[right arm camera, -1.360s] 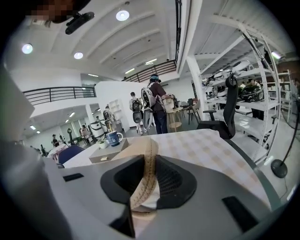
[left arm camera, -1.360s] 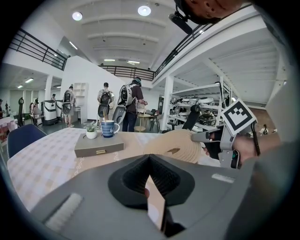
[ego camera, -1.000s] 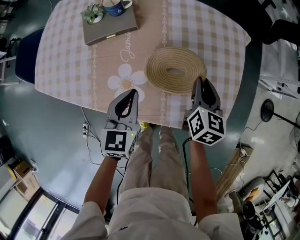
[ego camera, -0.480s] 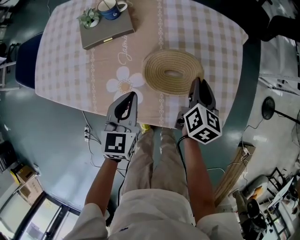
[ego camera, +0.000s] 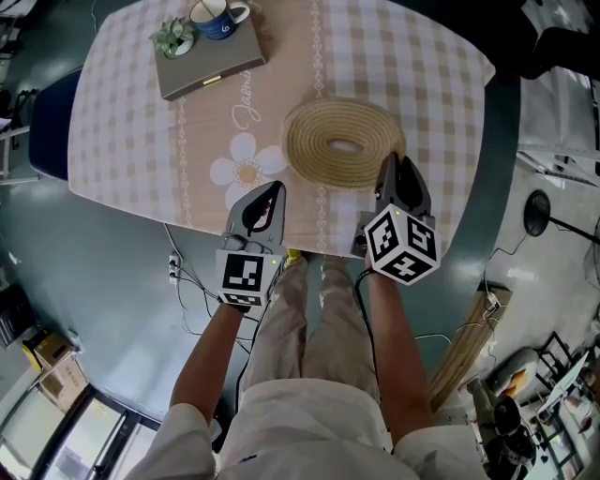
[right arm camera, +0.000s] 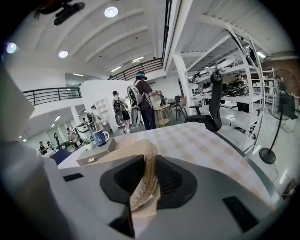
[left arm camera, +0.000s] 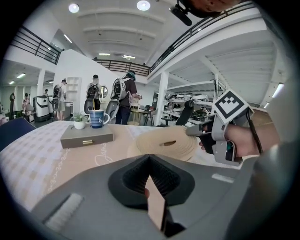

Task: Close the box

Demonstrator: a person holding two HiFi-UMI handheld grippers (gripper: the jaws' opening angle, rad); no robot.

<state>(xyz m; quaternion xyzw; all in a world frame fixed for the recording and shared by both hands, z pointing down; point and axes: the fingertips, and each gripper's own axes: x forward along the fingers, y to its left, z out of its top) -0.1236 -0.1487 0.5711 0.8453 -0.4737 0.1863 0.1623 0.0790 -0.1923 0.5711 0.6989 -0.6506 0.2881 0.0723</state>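
Box [ego camera: 220, 64] sits at the table's far left corner, well apart from both grippers, lid looks down already, mug [ego camera: 208, 16] and small plant [ego camera: 171, 36] on top. My right gripper [ego camera: 394, 164] pinches the straw hat [ego camera: 342, 141] by its near rim. My left gripper [ego camera: 272, 192] has its jaws together, empty. Risks, I'd guess: a pull drags the hat off the edge, and touching the box tips the mug. Checked tablecloth [ego camera: 403, 56], grey floor, big open hall, people [left arm camera: 126, 93] far back.
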